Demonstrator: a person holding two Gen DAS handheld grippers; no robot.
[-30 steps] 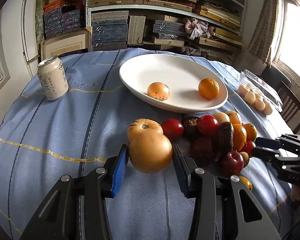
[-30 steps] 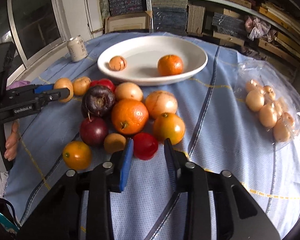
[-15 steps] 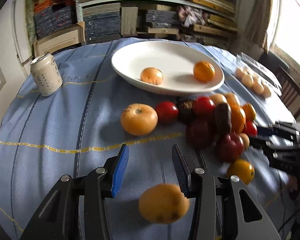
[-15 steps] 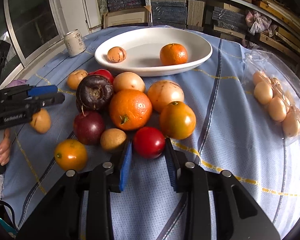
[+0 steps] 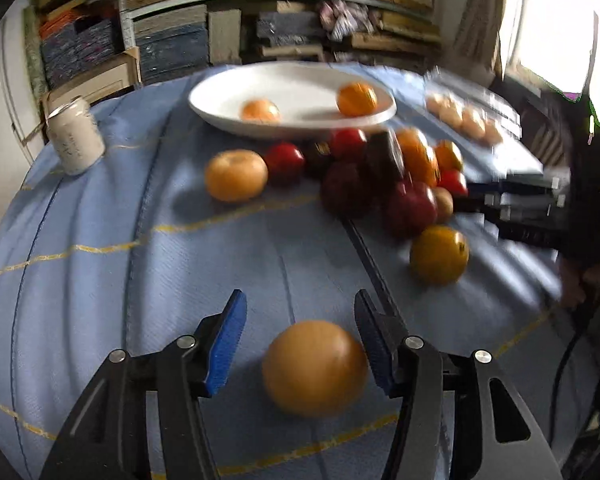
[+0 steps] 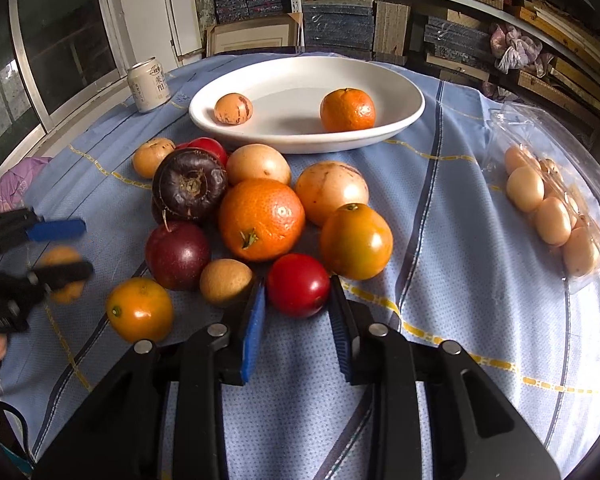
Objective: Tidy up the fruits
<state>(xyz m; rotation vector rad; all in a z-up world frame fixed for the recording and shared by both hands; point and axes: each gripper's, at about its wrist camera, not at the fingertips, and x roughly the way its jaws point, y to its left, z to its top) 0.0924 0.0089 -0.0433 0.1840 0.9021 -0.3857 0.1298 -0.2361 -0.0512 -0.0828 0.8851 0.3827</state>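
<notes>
tomato (image 6: 298, 285) round, no long axis | right claw (image 6: 298, 302) clamped on it | left claw (image 5: 300, 334) opening

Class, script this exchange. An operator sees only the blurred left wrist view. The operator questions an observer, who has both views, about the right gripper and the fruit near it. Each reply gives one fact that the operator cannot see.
Operator: The right gripper is a dark blur at the edge of my view. Is it on anything?
Observer: Yes. Its fingers are shut on a red fruit at the near edge of the pile.
Operator: What lies closest to that fruit on the side facing my gripper?
Observer: A small tan fruit, right beside the blue-padded finger.
</notes>
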